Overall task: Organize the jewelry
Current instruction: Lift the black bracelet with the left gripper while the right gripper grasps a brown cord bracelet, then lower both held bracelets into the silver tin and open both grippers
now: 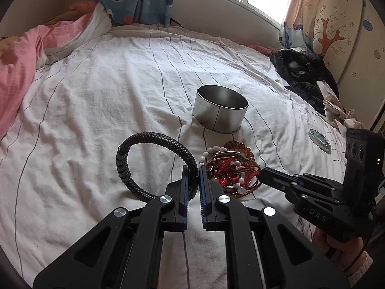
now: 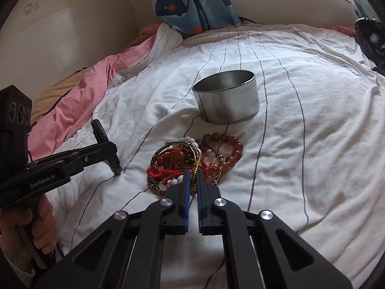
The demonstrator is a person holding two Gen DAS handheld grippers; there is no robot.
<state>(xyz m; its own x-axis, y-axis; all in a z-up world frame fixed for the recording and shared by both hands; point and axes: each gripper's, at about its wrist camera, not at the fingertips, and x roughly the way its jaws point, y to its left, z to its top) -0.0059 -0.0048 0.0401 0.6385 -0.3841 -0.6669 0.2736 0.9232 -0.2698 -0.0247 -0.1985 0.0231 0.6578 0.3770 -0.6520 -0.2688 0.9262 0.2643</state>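
My left gripper is shut on a black braided leather bracelet, which stands on edge just above the striped white sheet. In the right wrist view, the same bracelet sticks up from the left gripper. A tangled pile of bracelets lies in front of an open round metal tin. It holds red cords, white beads and amber beads. My right gripper is at the pile's near edge, shut on a yellow-green cord bracelet. The left wrist view shows the right gripper reaching into the pile from the right.
The tin stands mid-bed, just beyond the pile. A small round blue-and-white disc lies on the sheet to the right. Black clothing is heaped at the far right. A pink quilt is bunched along the left.
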